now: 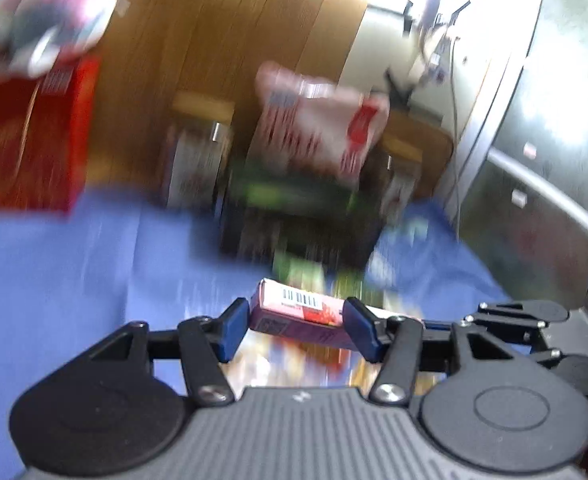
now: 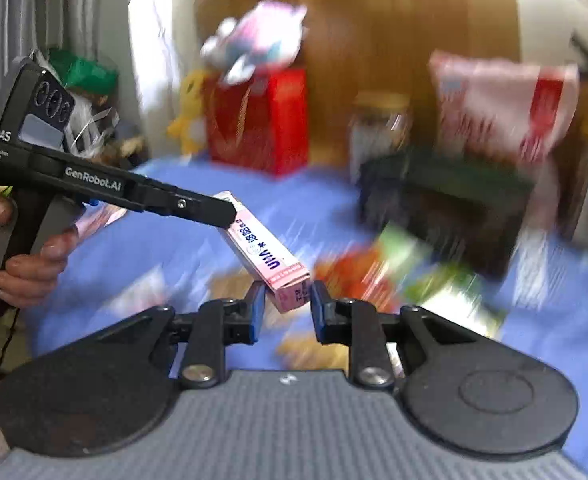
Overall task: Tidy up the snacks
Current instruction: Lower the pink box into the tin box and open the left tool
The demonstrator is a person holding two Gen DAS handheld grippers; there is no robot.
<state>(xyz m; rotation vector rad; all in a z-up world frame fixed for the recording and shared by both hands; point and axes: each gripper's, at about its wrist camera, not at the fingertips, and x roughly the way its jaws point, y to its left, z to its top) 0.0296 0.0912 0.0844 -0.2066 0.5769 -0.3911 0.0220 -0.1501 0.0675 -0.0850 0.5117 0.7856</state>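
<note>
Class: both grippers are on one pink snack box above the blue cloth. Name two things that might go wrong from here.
1. The left gripper and right gripper share the pink box; pulling apart might crush or twist it.
2. The right gripper only nips the box's end, so it may slip onto the loose snack packets below.

Both wrist views look slightly downward from close over the blue cloth (image 1: 74, 264), sharing the pink box (image 2: 270, 256).
</note>
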